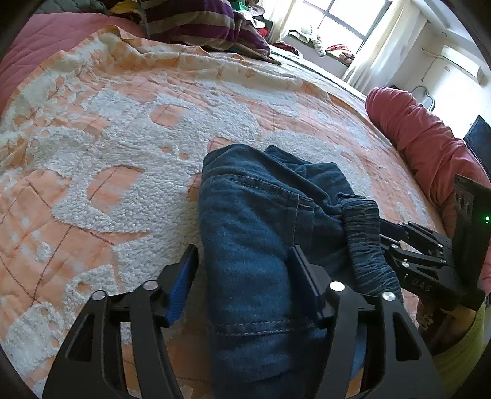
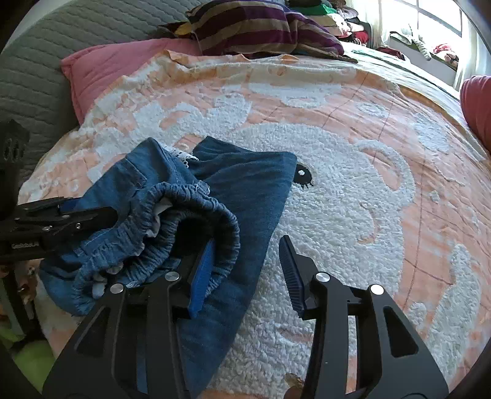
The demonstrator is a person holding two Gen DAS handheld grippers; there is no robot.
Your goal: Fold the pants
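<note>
Denim pants (image 1: 254, 233), dark blue and bunched into a loose fold, are seen lying on the bed near its front edge, on an orange-and-white tufted bedspread (image 1: 116, 129). In the left wrist view the left hand-held gripper (image 1: 242, 264) is shown with its jaws parted around the folded leg; the left pad stands clear of the cloth, while the right finger is pressed into or partly covered by it, so no clamping grip can be made out. From this view the right hand-held gripper (image 1: 396, 238) is seen from the side, reaching under the gathered waistband (image 1: 368, 245).

Only the right wrist view reveals the waistband's elastic ring (image 2: 196, 221) looped over the right gripper's (image 2: 245, 264) left finger (image 2: 201, 276), the other finger standing free over the bedspread; its jaws are moderately apart and closed on nothing. A small white lace trim (image 2: 184, 155) and an embroidered eye (image 2: 302, 176) on the bedspread are visible here alone.

Farther back, a pink pillow (image 2: 101, 70), a striped blanket (image 2: 254, 27) and a grey quilted headboard (image 2: 33, 73) are shown. A red bolster (image 1: 420, 135) and a bright window (image 1: 343, 18) are better seen from the left.
</note>
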